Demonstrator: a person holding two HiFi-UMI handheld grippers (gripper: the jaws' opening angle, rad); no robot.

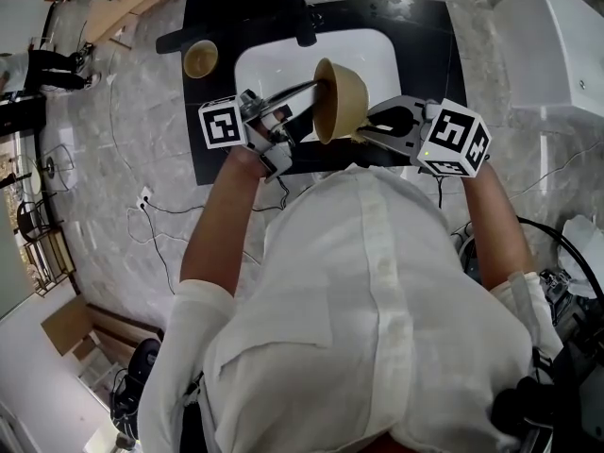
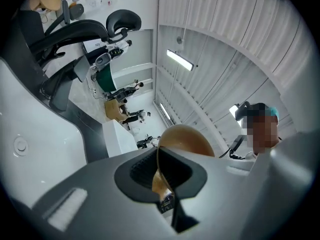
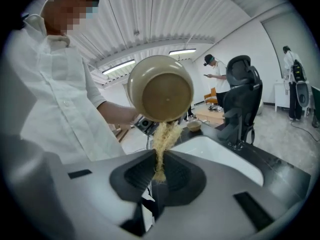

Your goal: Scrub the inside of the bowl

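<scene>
Tan bowl (image 1: 342, 100) gripped at rim by left claw (image 2: 161, 176); right claw (image 3: 159, 176) pinches fibrous scrubber (image 3: 162, 144).

You wear a white button-front shirt (image 1: 377, 291) whose sleeves (image 1: 203, 300) end near the elbow. The left gripper (image 1: 314, 88) and the right gripper (image 1: 364, 130) each carry a white cube with black square markers, one on the left (image 1: 222, 124) and one on the right (image 1: 454, 138). Up close, both grippers have smooth pale grey shells and black ribbed pads (image 3: 134, 176).
</scene>
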